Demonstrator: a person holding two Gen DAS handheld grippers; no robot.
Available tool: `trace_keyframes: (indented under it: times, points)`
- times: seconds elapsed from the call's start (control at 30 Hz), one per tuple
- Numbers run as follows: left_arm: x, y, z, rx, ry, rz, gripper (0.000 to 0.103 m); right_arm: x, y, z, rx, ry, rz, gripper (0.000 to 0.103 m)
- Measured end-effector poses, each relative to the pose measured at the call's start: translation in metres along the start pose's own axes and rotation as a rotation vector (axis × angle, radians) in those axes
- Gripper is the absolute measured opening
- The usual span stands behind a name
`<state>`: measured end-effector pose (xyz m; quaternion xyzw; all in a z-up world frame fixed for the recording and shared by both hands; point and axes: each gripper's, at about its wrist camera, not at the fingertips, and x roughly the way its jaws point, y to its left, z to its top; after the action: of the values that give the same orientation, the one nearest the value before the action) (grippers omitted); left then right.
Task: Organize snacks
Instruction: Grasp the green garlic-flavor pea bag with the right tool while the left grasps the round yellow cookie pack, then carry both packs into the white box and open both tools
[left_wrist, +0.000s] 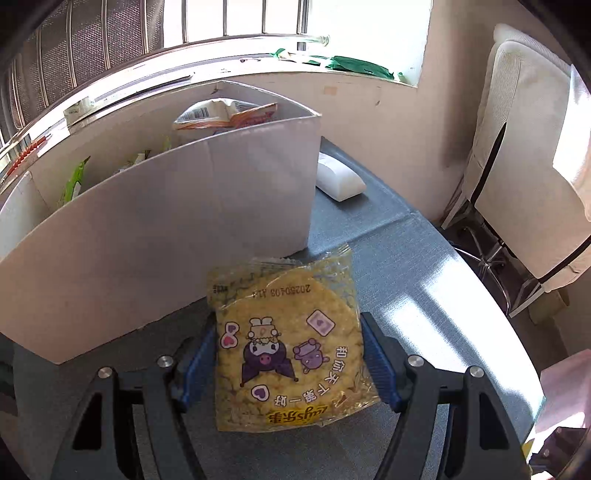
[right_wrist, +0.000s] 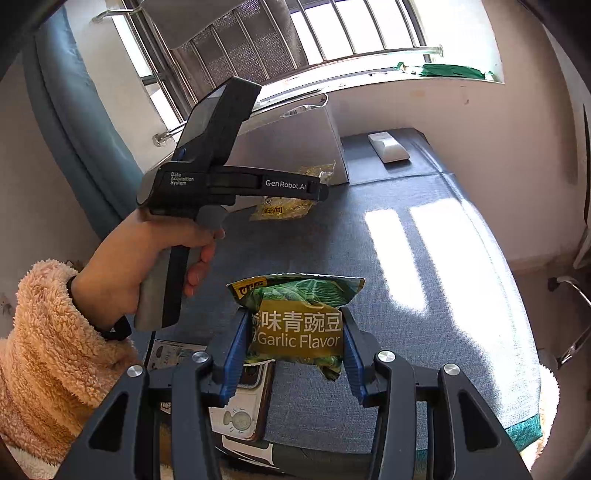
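The left gripper (left_wrist: 288, 360) is closed on a yellow snack packet (left_wrist: 290, 347), its blue pads (left_wrist: 380, 365) pressed against both side edges; the packet, printed with purple cartoon figures, is held just in front of the near wall of a white cardboard box (left_wrist: 177, 218). Only the left wrist view looks over that wall — inside, an orange-and-white bag (left_wrist: 225, 114) stands up at the far end and a green-edged packet (left_wrist: 75, 181) leans near the left side. Beside the box's right end, on the blue-grey tabletop (left_wrist: 406, 280), lies a small white object (left_wrist: 340, 177); a white chair (left_wrist: 524, 177) stands beyond the table edge.

The right gripper (right_wrist: 293, 354) grips a green pea packet (right_wrist: 299, 325) marked "Garlic Flavor", clamped between its pads and held above the tabletop (right_wrist: 424, 288), well apart from the box (right_wrist: 295, 144). This view shows what the other cannot — the left gripper (right_wrist: 314, 192) seen from the side, its black body labelled GenRobot.AI, held by the person's left hand (right_wrist: 147, 266) in a fluffy peach sleeve (right_wrist: 55, 350), with the yellow packet (right_wrist: 284, 206) showing partly beneath its tip, close to the box. Under the right gripper lies a phone in a white case (right_wrist: 240, 413), partly hidden. The white object (right_wrist: 388, 147) sits further back on the table, and a barred window (right_wrist: 332, 26) fills the background.
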<state>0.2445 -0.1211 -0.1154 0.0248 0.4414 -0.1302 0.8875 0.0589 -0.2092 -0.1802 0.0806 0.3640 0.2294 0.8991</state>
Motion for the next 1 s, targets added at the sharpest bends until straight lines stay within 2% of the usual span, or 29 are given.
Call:
trace_keyframes:
  times: [0.17,0.33,0.53,0.7,0.77,0.87,1.0]
  points:
    - [-0.074,0.029,-0.025,-0.066,-0.157,-0.012,0.076,0.015,0.018,0.011,-0.071,0.038,-0.02,0.051]
    - [-0.139,0.061,-0.053,-0.113,-0.269,-0.03,0.076,0.029,0.04,0.034,-0.151,0.042,-0.027,0.051]
    - [-0.171,0.107,-0.058,-0.169,-0.348,-0.017,0.076,0.055,0.072,0.078,-0.275,0.032,-0.018,0.051]
    - [-0.182,0.145,-0.035,-0.217,-0.407,-0.022,0.076,0.079,0.091,0.142,-0.321,0.0,0.006,0.051]
    - [-0.177,0.156,-0.016,-0.213,-0.414,0.011,0.076,0.094,0.096,0.173,-0.309,-0.01,-0.006,0.051]
    - [-0.161,0.167,0.016,-0.191,-0.405,0.004,0.076,0.12,0.094,0.221,-0.261,-0.013,0.004,0.051]
    - [-0.132,0.178,0.054,-0.179,-0.361,0.023,0.076,0.15,0.078,0.268,-0.183,-0.008,-0.044,0.051]
